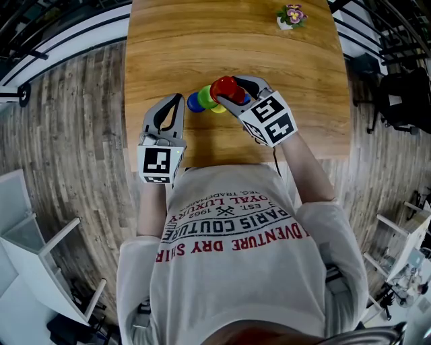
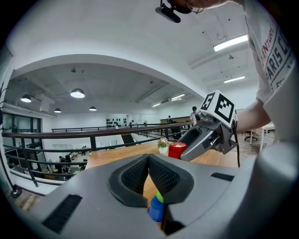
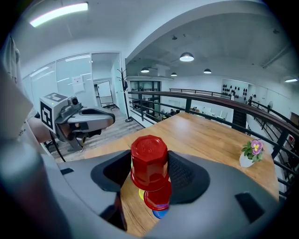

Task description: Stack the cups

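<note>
My right gripper (image 1: 234,92) is shut on a red cup (image 1: 225,87), held above the wooden table (image 1: 202,40). In the right gripper view that red cup (image 3: 149,161) sits between the pads with its closed end towards the camera. Just below it I see a second red cup (image 3: 158,199), with a blue cup (image 3: 160,214) and a yellow one (image 3: 139,193) at its edges. A blue cup (image 1: 194,102), a green cup (image 1: 207,97) and a yellow cup (image 1: 219,108) lie in a row left of the gripper. My left gripper (image 1: 173,102) is shut and empty, short of the blue cup (image 2: 156,210).
A small white pot with pink flowers (image 1: 291,16) stands at the table's far right. The table's near edge (image 1: 202,165) is close to my body. Wooden floor surrounds the table, with a railing (image 3: 210,100) beyond its far side.
</note>
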The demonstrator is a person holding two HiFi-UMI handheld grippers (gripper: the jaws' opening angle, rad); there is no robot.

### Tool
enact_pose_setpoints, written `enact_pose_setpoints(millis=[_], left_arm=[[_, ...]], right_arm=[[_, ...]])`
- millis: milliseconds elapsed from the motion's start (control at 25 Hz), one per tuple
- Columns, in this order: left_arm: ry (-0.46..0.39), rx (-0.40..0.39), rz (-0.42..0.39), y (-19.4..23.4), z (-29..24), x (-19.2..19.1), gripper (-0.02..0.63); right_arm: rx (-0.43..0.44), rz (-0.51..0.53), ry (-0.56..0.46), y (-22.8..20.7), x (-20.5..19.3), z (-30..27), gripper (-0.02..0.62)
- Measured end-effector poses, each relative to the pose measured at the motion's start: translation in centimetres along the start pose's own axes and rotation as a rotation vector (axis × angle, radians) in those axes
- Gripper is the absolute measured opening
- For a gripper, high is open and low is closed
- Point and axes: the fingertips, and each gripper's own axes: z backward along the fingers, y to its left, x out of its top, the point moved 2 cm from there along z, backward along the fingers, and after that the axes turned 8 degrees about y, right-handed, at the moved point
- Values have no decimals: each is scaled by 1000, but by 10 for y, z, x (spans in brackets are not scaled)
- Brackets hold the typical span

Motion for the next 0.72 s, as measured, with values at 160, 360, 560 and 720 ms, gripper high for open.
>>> enact_pose_setpoints(millis=[160, 360, 560, 720], left_arm=[[-9, -4, 14, 1, 0, 0, 17], [-34, -17, 21, -1, -3, 8, 17], [-50, -34, -32, -3, -9, 22, 17], [-71, -21, -59, 4, -10, 34, 17]], right_arm=[[16, -20, -15, 2, 0, 2, 305], [-14, -77, -127, -5, 6, 19, 316], [-72, -125, -398, -15, 23, 64, 314], [-166, -130, -471, -26, 17, 86, 252]])
